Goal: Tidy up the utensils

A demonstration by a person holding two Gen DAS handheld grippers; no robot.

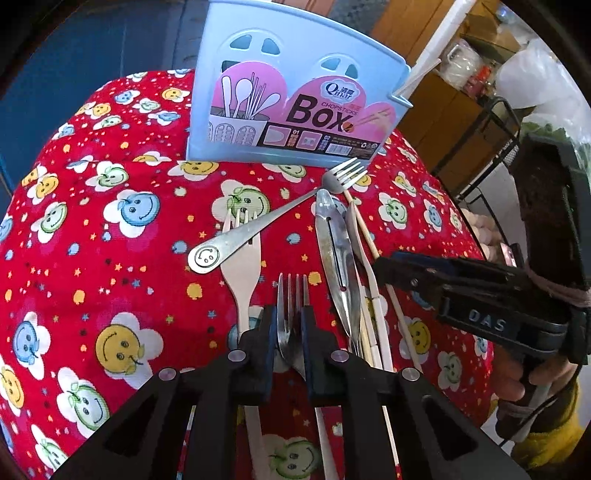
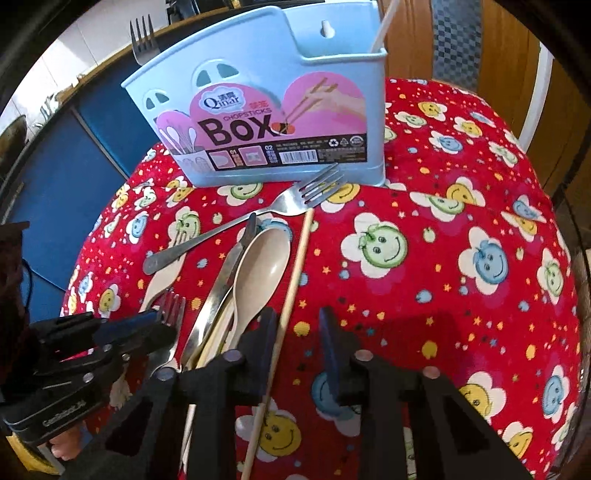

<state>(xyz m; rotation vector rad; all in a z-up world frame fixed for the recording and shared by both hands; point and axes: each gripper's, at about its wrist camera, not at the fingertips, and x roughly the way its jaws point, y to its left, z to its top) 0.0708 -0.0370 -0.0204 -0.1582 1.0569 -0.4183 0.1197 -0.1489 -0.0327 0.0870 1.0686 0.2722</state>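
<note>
A light blue chopsticks box [image 1: 295, 92] [image 2: 273, 122] stands at the back of the red cloth; a fork [image 2: 142, 37] and a white stick [image 2: 384, 26] stand in it. Before it lie a smiley-handled steel fork [image 1: 258, 225] [image 2: 236, 225], a beige fork [image 1: 242, 266], a steel peeler [image 1: 338, 254], a beige spoon [image 2: 262, 273] and a wooden chopstick [image 2: 291, 284]. My left gripper [image 1: 290, 325] is shut on a small steel fork [image 1: 291, 295] [image 2: 171, 306]. My right gripper [image 2: 299, 325] is open, the chopstick by its left finger.
The red smiley-print cloth [image 2: 443, 258] covers a round table with edges close at left and right. Blue cabinets [image 1: 92, 55] stand beyond the left edge, wooden furniture [image 2: 509, 55] and a black wire rack [image 1: 502, 122] on the right.
</note>
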